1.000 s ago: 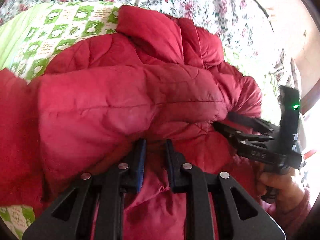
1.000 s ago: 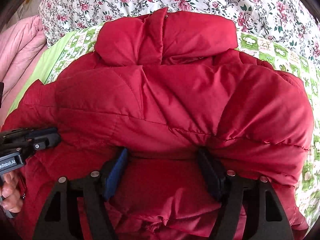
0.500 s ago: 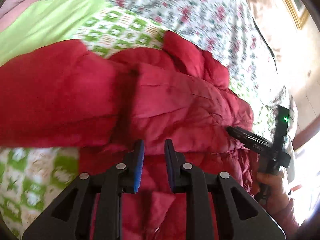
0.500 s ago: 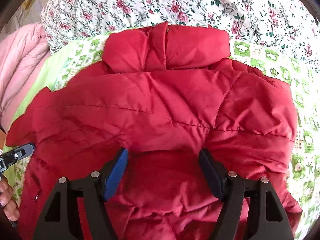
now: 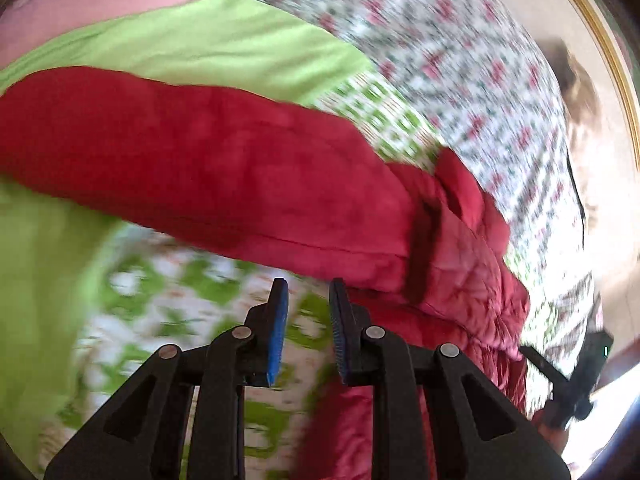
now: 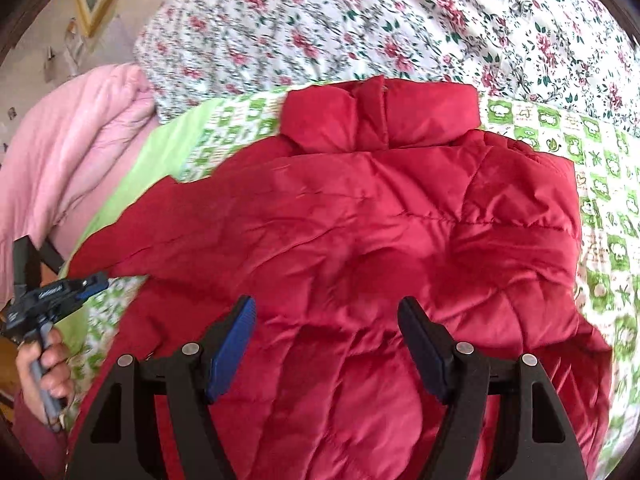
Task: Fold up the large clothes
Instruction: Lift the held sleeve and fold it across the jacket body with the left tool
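Collar [image 6: 380,114] sharp only in right view; left blurred.

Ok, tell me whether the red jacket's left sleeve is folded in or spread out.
Spread out. The sleeve of the red jacket reaches sideways over the green quilt, off the body, toward the left gripper.

Left gripper [image 5: 307,320], slightly parted, empty beside red jacket [image 5: 240,176].

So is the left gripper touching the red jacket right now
Apart. In the right wrist view the left gripper sits off the red jacket, with green patterned bedding showing between. The blurred left wrist view shows nothing between its fingers.
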Motion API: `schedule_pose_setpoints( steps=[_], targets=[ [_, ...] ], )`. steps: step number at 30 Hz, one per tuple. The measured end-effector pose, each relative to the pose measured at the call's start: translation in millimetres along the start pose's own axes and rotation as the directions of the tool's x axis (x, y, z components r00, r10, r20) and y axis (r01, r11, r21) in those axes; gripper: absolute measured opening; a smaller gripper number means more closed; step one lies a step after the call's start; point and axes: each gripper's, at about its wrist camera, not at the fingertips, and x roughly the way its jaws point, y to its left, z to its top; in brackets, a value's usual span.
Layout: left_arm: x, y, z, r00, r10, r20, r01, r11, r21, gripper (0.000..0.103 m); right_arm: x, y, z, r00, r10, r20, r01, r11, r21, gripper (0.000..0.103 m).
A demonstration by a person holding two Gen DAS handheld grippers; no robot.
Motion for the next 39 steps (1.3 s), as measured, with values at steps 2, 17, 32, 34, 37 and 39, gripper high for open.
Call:
schedule_pose_setpoints(
  steps=[2, 17, 32, 34, 37, 39],
  targets=[
    [-8, 15, 3, 1.000, 0.013, 0.026, -0.012, 0.999, -0.037, 0.018, -3, 5, -6, 1.000, 0.027, -0.004, -0.027, 1.000, 0.011, 0.075],
    [-35, 109, 31, 0.988, 0.081, 0.129, -0.042, 0.958, -0.285, 0.019, -10, 39, -36, 0.993, 0.100, -0.064, -0.102, 0.994, -0.030, 0.075],
    [-14, 163, 65, 0.986, 0.027, 0.163, 0.051, 0.889, -0.456, 0.028, -12, 36, -42, 0.992, 0.099, -0.075, -0.100, 0.995, -0.013, 0.075],
    [-21, 159, 57, 0.985, 0.030, 0.169, 0.050, 0.892, -0.449, 0.028, -12, 34, -43, 0.992, 0.097, -0.074, -0.098, 0.995, -0.004, 0.075],
    [-31, 160, 39, 0.984, 0.030, 0.174, 0.056, 0.882, -0.467, 0.047, -11, 30, -46, 0.992, 0.098, -0.078, -0.098, 0.995, 0.011, 0.075],
    [-35, 164, 30, 0.983, 0.051, 0.177, 0.045, 0.865, -0.499, 0.062, -7, 30, -48, 0.991, 0.101, -0.089, -0.099, 0.995, 0.016, 0.075]
  ],
)
